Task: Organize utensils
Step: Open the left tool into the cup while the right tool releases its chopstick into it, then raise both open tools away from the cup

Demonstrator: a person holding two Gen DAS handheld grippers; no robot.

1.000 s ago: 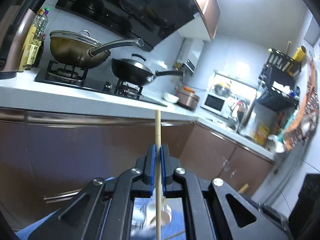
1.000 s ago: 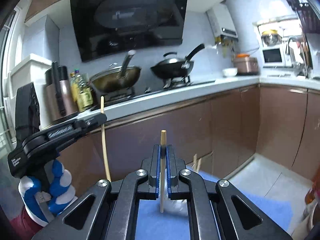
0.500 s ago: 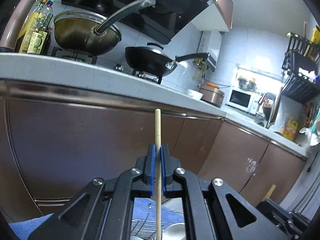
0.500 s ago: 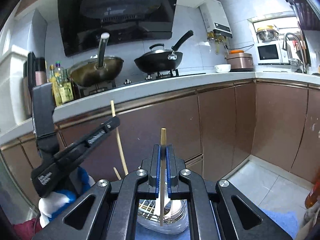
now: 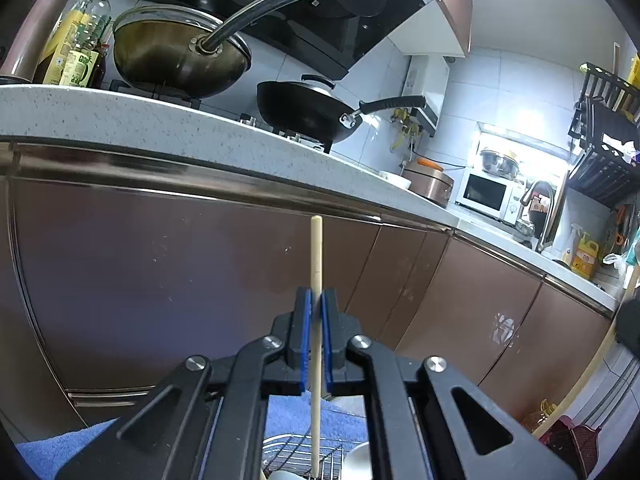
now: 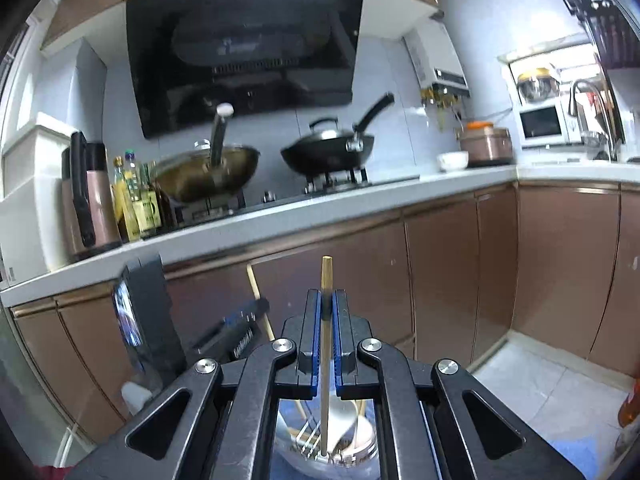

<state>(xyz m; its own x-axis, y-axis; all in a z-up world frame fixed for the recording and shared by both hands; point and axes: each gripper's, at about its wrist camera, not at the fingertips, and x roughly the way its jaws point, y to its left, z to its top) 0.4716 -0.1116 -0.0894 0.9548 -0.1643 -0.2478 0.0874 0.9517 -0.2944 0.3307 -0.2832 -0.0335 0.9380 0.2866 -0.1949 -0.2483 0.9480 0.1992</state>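
Now that both hands have dropped below the worktop [image 5: 120, 116], the utensil holder [image 6: 326, 456] sits right under the right gripper [image 6: 327, 332]. Left gripper [image 5: 316, 332] came down too. Each set of jaws is clamped on an upright chopstick [image 5: 316, 256], the right one's chopstick [image 6: 327, 280] tip just over the holder, so dropping in looks next.

Bronze wok [image 5: 176, 56] and black wok [image 5: 304, 108] on stove; microwave [image 5: 486, 194], perhaps rice cooker [image 6: 485, 145].

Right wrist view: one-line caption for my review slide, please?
Right gripper jaws clamp an upright chopstick above a utensil holder below the kitchen counter.
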